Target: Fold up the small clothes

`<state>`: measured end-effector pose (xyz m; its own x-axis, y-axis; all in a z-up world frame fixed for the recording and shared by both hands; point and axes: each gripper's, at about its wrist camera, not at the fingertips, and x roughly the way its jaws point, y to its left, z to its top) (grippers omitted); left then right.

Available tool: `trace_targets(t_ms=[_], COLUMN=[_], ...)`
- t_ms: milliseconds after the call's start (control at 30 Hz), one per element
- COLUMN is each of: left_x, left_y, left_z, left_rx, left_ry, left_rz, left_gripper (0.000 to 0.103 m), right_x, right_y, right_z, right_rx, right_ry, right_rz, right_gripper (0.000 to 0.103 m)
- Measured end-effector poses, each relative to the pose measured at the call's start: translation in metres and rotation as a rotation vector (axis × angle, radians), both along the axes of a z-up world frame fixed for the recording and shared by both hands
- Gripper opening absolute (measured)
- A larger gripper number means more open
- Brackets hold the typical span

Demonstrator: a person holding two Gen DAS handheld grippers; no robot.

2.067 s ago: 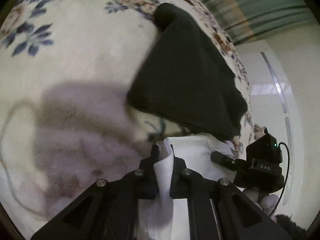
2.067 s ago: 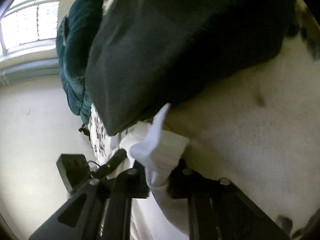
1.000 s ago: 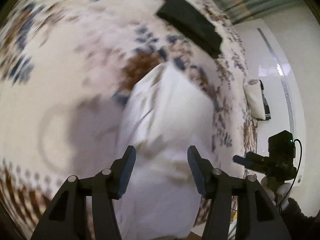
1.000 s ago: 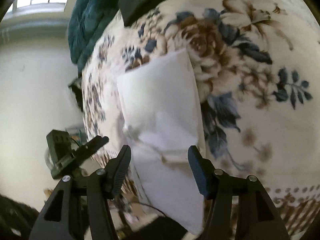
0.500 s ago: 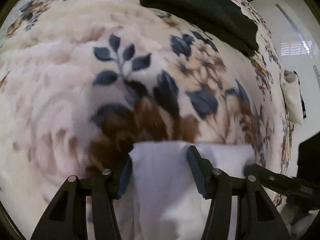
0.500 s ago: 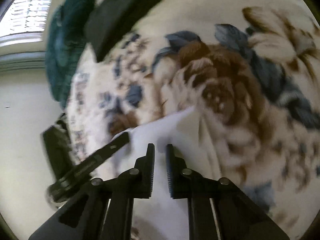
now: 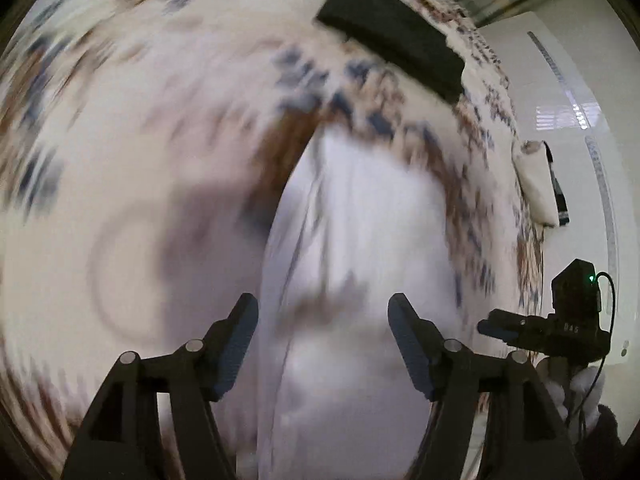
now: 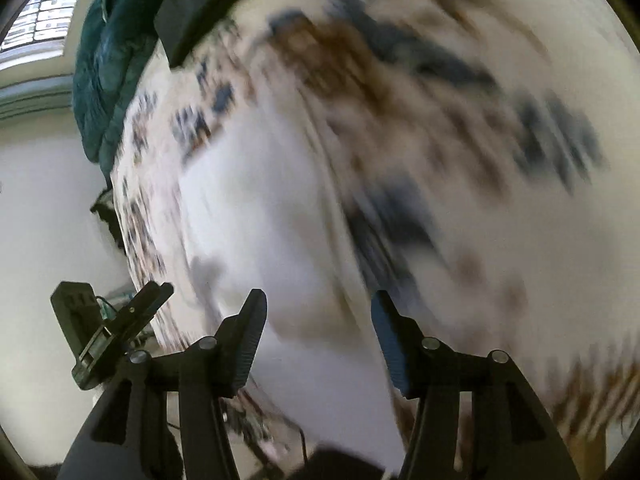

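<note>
Two seconds back both grippers pinched the white garment (image 7: 360,240) against the black folded cloth (image 7: 390,48). Now it lies flat, well short of that cloth (frames blurred); left gripper (image 7: 322,344) and right gripper (image 8: 316,340) have just opened, pads clear.

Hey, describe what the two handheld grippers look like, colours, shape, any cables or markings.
Both are black, with angular open-frame fingers, silver pivot bolts and blue ribbed pads. The left gripper and right gripper match. Seen from the left camera, the right unit carries a boxy black module with a green light, a cable and pale lettering.
</note>
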<state>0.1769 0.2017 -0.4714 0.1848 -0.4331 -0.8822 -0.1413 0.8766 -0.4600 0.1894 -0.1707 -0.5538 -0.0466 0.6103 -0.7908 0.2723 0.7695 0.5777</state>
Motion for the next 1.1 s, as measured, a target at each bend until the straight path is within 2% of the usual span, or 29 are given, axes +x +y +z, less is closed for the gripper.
trace_targets(t_ms=[100,200,233,267,367,600,633,667,700,733,767,833,867,967,1100], left_x=[-0.065,-0.118,-0.135,-0.143,-0.164,-0.167,-0.170,-0.172,-0.174,-0.174,-0.175,-0.178,-0.179,-0.180,-0.177], left_y=[0.006,0.002,-0.001,-0.002,-0.007,-0.015,-0.014,-0.016,-0.018,-0.024,-0.024,-0.018,-0.014,-0.006,-0.002], left_z=[-0.016,-0.040,-0.053,-0.060,-0.084,-0.088,-0.086,-0.083,-0.079,-0.080,-0.078,-0.073,-0.069,-0.053,-0.028], left_rx=[-0.009,0.029,0.070,0.083,0.029,-0.015,-0.027,-0.039,-0.038,-0.028,-0.043,-0.070,-0.099,-0.172,-0.243], left_ry=[0.098,0.146,0.182,0.198,0.237,0.187,0.172,0.162,0.159,0.165,0.163,0.177,0.179,0.177,0.160], left_rz=[0.017,-0.007,-0.026,-0.033,-0.042,-0.062,-0.061,-0.062,-0.066,-0.065,-0.051,-0.004,0.022,0.090,0.150], left_gripper=[0.065,0.065,0.065,0.065,0.065,0.067,0.063,0.038,0.022,0.008,0.006,0.005,0.005,0.004,0.004], right_x=[-0.061,-0.116,-0.131,-0.142,-0.164,-0.173,-0.174,-0.176,-0.179,-0.181,-0.183,-0.184,-0.186,-0.186,-0.176], right_y=[-0.013,-0.014,-0.011,-0.008,0.005,0.032,0.036,0.038,0.041,0.043,0.043,0.048,0.049,0.052,0.047], right_z=[-0.011,-0.033,-0.042,-0.049,-0.069,-0.106,-0.110,-0.112,-0.114,-0.113,-0.112,-0.107,-0.101,-0.084,-0.045], right_rx=[0.002,0.013,0.026,0.035,0.082,0.180,0.188,0.196,0.208,0.211,0.207,0.202,0.207,0.221,0.246], right_ry=[0.062,0.133,0.154,0.168,0.191,0.193,0.194,0.195,0.199,0.193,0.189,0.185,0.176,0.151,0.091], right_rz=[0.037,0.063,0.073,0.082,0.087,0.057,0.045,0.031,0.022,0.015,0.014,0.009,-0.002,-0.007,0.000], right_gripper=[0.058,0.058,0.058,0.058,0.058,0.058,0.058,0.058,0.057,0.046,0.026,0.011,0.007,0.005,0.005])
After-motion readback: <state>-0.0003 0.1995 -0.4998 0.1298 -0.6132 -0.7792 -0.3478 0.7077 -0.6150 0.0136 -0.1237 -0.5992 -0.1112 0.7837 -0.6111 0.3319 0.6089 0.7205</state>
